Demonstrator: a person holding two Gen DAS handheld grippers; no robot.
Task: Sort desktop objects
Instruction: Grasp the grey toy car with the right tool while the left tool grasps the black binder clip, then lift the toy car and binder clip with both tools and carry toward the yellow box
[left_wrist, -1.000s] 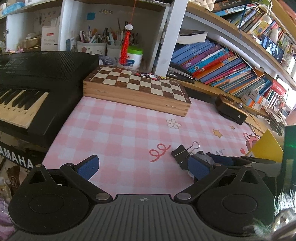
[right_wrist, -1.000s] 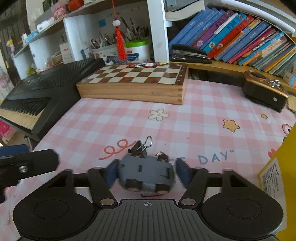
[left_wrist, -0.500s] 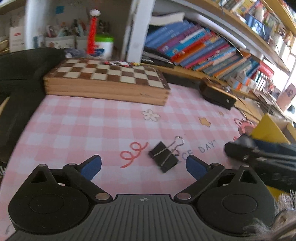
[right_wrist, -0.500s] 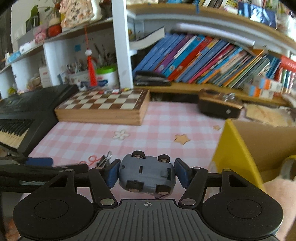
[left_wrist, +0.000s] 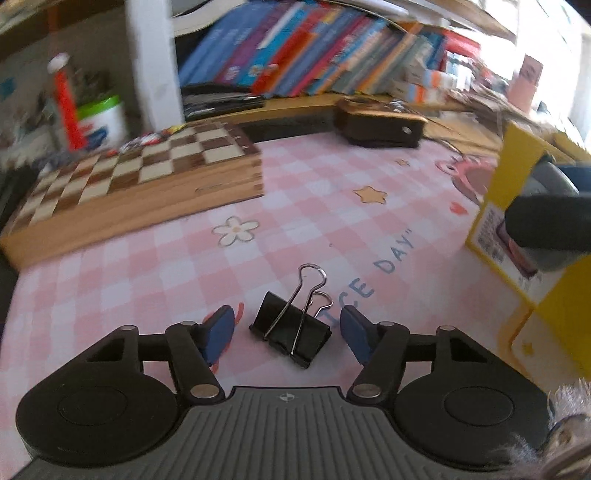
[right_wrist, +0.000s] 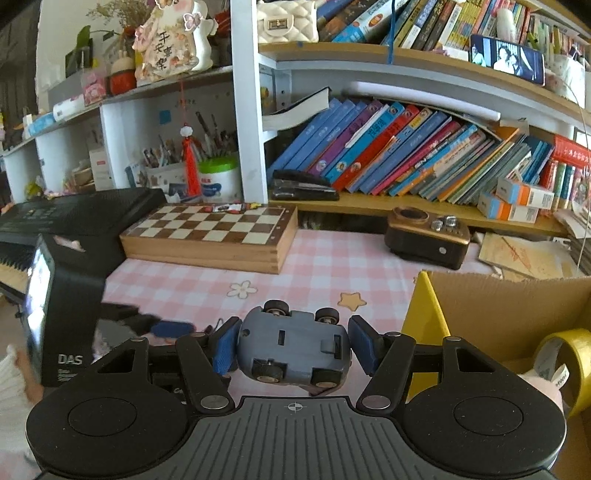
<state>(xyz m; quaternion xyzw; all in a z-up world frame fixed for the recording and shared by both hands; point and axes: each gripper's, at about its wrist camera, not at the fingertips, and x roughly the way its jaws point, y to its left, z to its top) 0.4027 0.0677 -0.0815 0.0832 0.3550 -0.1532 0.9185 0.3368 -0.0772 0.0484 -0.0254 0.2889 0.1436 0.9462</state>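
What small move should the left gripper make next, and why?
Probably close the left gripper on the binder clip. Its fingers stand open on either side of the clip, which lies on the pink mat, not yet held. The right gripper already holds the toy car.

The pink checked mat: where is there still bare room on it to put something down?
Bare mat lies between the chessboard box, the brown radio and the yellow box. It is crowded nearest the left gripper, which straddles the binder clip, and the right gripper, holding the toy car.
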